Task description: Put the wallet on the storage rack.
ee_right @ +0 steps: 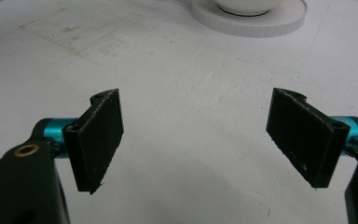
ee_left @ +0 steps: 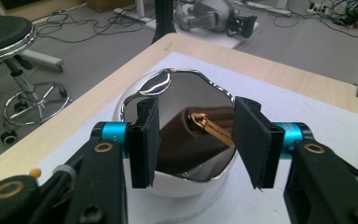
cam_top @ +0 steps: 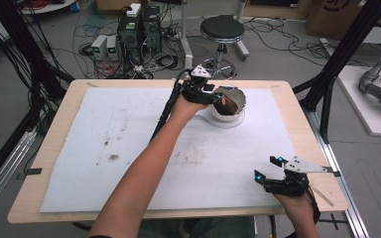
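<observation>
A white bowl (cam_top: 236,91) with a shiny lining stands on a white ring base at the back of the table. Inside it lies a brown pouch (cam_top: 226,103) with a gold zipper, tilted against the wall. My left gripper (cam_top: 218,96) hovers at the bowl's near rim. In the left gripper view its jaws stand apart on either side of the pouch (ee_left: 186,140), and the pads do not press on it; the bowl's rim (ee_left: 135,93) lies just beyond. My right gripper (cam_top: 268,167) rests near the front right corner, open wide over the bare white mat (ee_right: 196,70), nothing between its pads.
A stained white mat (cam_top: 129,148) covers most of the wooden table (cam_top: 44,148). The bowl's ring base (ee_right: 249,23) lies ahead of the right gripper. Behind the table stand a black stool (cam_top: 222,29), computer boxes (cam_top: 139,27) and floor cables. Black frame posts (cam_top: 345,49) flank the table.
</observation>
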`<state>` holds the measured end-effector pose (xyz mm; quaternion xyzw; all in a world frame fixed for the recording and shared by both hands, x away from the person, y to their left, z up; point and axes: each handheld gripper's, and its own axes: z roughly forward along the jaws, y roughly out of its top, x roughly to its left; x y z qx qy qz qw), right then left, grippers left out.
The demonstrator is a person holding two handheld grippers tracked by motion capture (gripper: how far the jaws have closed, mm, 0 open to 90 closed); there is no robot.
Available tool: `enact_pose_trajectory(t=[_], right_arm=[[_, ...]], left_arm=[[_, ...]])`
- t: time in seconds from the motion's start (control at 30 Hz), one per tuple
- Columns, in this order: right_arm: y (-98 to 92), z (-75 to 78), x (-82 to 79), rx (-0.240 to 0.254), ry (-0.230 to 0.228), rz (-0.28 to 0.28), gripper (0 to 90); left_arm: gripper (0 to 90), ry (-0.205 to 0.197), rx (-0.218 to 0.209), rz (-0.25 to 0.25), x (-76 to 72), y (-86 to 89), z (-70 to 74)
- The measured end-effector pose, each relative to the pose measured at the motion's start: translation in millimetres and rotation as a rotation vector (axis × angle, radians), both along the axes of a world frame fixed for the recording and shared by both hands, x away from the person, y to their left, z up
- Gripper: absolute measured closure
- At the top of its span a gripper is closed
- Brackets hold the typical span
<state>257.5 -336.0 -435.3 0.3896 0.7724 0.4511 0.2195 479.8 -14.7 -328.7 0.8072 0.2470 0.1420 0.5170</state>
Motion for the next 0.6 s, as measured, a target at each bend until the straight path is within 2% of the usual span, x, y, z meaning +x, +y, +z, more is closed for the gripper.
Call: enact_pose_trajectory(t=[0.17, 0.33, 0.6], right_arm=[[1.8, 0.8, -0.4, -0.004, -0.003, 0.003, 18.8], [2.8, 1.4, -0.8, -0.005, -0.003, 0.001, 18.8], [3.8, 2.0, -1.5, -0.006, -0.002, -0.003, 18.8]], left_arm=[[42.4, 0.007, -0.024, -0.007, -12.5, 11.0, 3.2], [38.1, 0.015, -0.047, -0.042, -31.9, 25.5, 5.4], [34.6, 0.017, -0.041, -0.085, -63.9, 48.8, 0.8]])
